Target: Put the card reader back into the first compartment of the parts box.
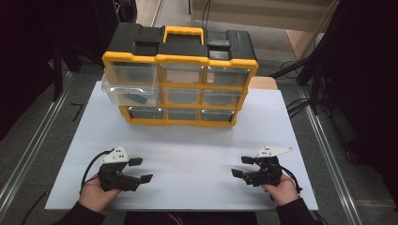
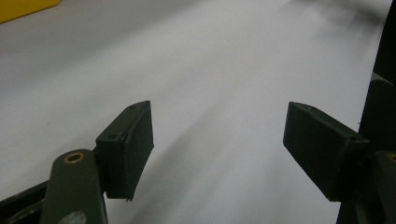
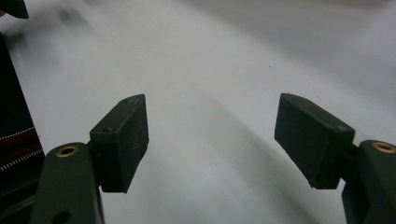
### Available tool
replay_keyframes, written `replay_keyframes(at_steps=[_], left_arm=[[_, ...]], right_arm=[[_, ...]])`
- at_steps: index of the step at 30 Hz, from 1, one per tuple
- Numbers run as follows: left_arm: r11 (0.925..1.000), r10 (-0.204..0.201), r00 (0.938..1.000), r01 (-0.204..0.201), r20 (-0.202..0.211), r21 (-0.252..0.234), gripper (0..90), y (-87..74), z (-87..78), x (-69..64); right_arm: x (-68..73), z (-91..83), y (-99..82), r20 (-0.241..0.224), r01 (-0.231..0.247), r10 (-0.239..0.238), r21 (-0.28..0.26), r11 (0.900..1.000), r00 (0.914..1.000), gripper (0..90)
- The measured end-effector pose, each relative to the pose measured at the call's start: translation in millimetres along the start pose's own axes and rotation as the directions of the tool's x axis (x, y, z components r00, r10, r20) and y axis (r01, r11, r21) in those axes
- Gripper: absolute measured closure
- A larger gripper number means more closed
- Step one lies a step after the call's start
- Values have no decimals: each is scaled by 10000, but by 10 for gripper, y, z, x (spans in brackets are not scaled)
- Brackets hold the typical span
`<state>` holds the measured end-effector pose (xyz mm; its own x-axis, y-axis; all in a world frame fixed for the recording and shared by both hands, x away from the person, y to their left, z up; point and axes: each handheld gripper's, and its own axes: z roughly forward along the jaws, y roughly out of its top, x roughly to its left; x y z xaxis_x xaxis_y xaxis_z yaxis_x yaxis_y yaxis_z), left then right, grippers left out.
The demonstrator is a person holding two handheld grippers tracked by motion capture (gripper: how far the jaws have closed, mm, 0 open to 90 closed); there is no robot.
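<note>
White worktop (image 1: 187, 154) on a grey floor, dark room all round. Near the far edge, a yellow-and-black organizer (image 1: 180, 77) with clear drawers, handle on top; upper left drawer (image 1: 129, 84) pulled out toward the near side, a dark item lying inside. At the near left corner, left hand (image 1: 96, 194) palm up under the left gripper (image 1: 141, 169), forearm entering from the near edge, jaws pointing right toward the middle and spread wide, holding nothing. At the near right corner, right hand (image 1: 281, 187) cupping the right gripper (image 1: 242, 166) likewise, jaws pointing left, also wide apart and empty. Grippers facing each other, well apart, bare worktop between. From each gripper view, black pads (image 2: 128, 149) (image 3: 121, 142) hovering low over white surface.
</note>
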<state>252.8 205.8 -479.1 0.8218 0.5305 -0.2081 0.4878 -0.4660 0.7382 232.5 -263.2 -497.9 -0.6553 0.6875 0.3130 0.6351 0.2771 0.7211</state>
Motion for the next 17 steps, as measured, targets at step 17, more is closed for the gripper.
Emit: replay_keyframes(at_steps=[17], left_arm=[[10000, -11, 10000, 11, -32, 29, 258, -3, 0, 0]], right_arm=[[-1, 6, 3, -27, 66, -66, -39, 10000, 10000, 243]])
